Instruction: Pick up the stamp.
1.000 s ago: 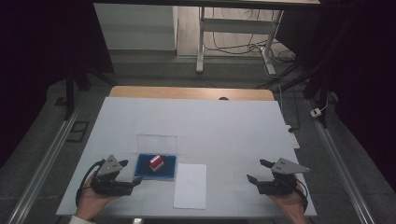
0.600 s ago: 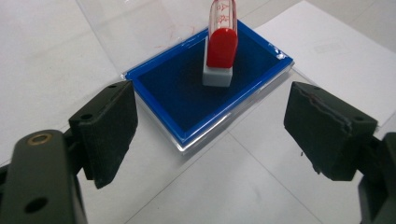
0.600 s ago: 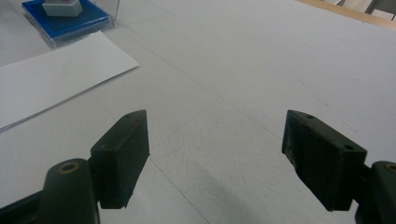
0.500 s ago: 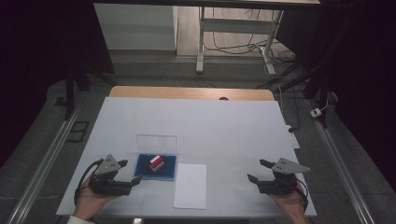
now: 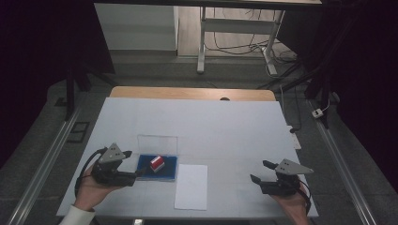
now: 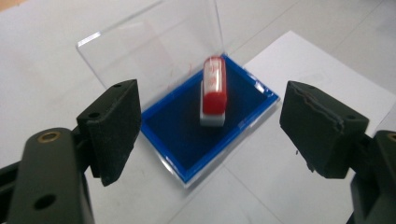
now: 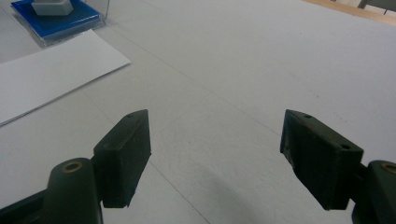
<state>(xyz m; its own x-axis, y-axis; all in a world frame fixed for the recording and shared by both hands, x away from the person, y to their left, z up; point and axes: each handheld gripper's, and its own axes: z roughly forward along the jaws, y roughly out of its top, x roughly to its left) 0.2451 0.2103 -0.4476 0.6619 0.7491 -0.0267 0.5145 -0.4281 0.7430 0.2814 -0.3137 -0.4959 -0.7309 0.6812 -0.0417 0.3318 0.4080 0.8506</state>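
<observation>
Resting low, left tongs gape toward stamp.

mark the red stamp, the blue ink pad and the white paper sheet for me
red stamp [image 6: 213, 91]: left gripper view, on its red upper body.
blue ink pad [image 6: 187, 133]: left gripper view, on the bare dark blue surface in front of the stamp.
white paper sheet [image 5: 191, 186]: high view, at the sheet's middle.

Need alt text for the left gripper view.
A red-and-white stamp stands on a blue ink pad whose clear lid is open, framed by the open left gripper. White paper lies beside it.
</observation>
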